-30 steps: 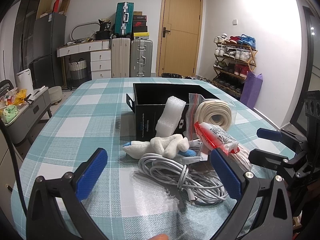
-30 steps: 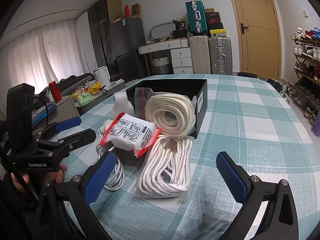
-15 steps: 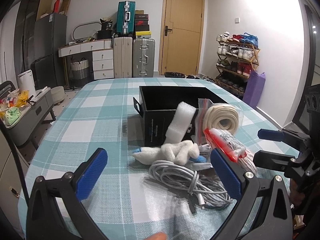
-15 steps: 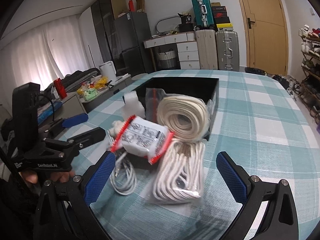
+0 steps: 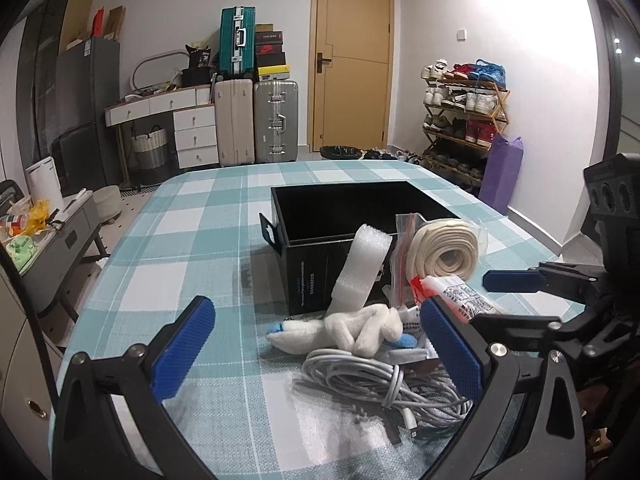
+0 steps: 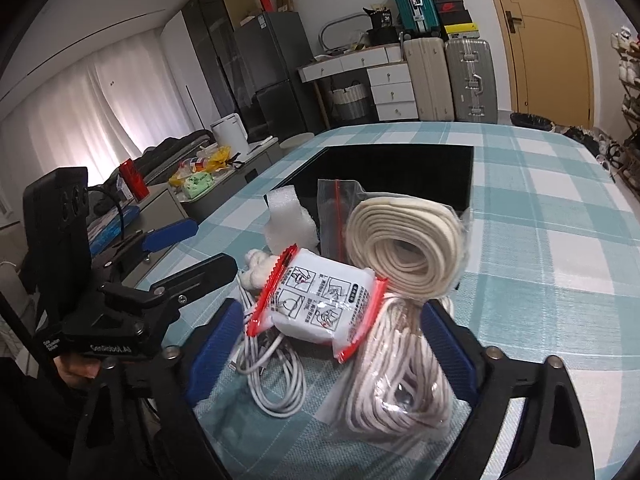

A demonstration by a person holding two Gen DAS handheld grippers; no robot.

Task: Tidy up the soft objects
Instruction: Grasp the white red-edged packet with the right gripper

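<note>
None of the soft things appear to be in the black box (image 5: 360,216) yet — its visible interior looks bare; the white gloves (image 5: 352,330), foam roll (image 5: 364,264), bagged rope coil (image 6: 404,248), red-edged packet (image 6: 320,304), loose bagged rope (image 6: 400,376) and cable bundle (image 5: 384,380) lie heaped against the box's near wall, mid-tabletop; left tool (image 5: 320,356) and right tool (image 6: 332,350) both gape, holding nothing — all sorting remains.
</note>
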